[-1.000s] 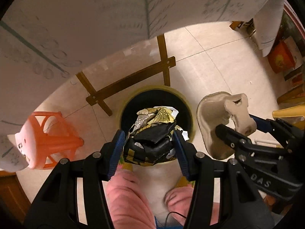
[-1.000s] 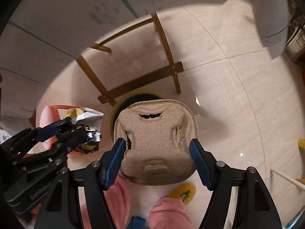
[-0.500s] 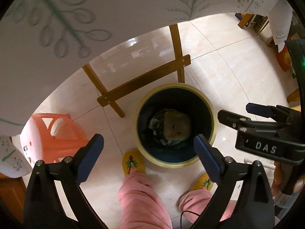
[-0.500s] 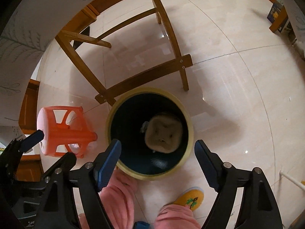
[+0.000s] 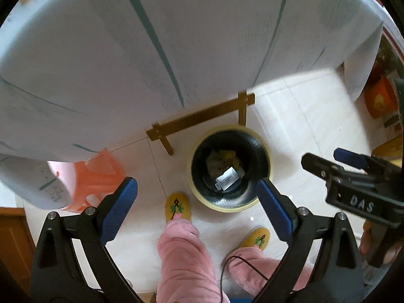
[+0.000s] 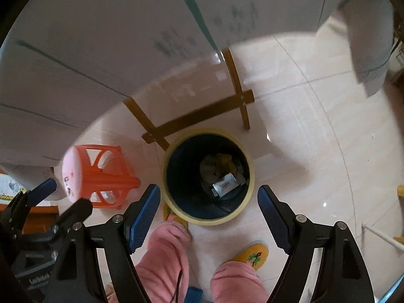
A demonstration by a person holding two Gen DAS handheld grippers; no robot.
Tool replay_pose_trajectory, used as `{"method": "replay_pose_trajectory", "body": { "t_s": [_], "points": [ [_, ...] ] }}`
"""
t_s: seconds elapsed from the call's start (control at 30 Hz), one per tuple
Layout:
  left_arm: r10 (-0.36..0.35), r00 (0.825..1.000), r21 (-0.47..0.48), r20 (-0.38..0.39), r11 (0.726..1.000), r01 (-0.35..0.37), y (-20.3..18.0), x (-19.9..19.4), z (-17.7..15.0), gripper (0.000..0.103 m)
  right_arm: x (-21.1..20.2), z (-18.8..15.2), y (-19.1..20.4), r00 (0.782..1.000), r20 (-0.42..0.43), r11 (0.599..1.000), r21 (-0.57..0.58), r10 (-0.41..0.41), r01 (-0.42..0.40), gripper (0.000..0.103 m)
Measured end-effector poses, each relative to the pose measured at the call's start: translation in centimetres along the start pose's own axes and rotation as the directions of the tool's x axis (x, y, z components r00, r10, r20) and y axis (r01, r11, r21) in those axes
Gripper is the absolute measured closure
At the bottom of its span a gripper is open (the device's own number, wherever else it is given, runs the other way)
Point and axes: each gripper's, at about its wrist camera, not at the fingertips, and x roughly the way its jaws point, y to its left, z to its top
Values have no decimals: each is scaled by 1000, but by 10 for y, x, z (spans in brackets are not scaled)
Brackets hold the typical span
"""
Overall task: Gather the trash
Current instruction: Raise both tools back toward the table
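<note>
Right gripper (image 6: 209,208) wide open, empty, above yellow-rimmed bin (image 6: 248,176); crumpled trash (image 6: 219,174) inside. Orange stool (image 6: 101,174) beside bin on floor (image 6: 315,139).

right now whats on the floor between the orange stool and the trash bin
Only bare tile between the orange stool and the trash bin; the right wrist view shows it best. A yellow slipper sits nearer the person, below that gap.

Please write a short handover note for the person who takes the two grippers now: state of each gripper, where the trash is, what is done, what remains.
Left gripper: open, empty.
Right gripper: open, empty.
Both point down above the round yellow-rimmed dark trash bin on the tiled floor.
Trash: crumpled yellow wrapper and a silver packet lie inside the bin.
Done: both pieces dropped in.
Left: no other trash shows in either view; look on the table.
</note>
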Motion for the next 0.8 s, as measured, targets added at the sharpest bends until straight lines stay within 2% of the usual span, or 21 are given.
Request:
{"method": "replay_pose_trajectory", "body": {
  "t_s": [0.3,0.4,0.6,0.8],
  "points": [
    [-3,997,-71,71,997,8,11,-117,19,9,-139,10,36,989,139,997,-69,53,-44,22],
    [-32,996,-66,85,997,38,12,-153,25,9,-182,15,46,975,210,993,-114,67,-44,22],
    [-16,987,-69,160,997,27,10,-223,34,9,-268,25,50,934,334,984,-161,127,-76,22],
    [-9,974,-58,228,998,23,2,-282,52,9,-321,38,50,905,396,979,-185,158,-91,22]
  ]
}}
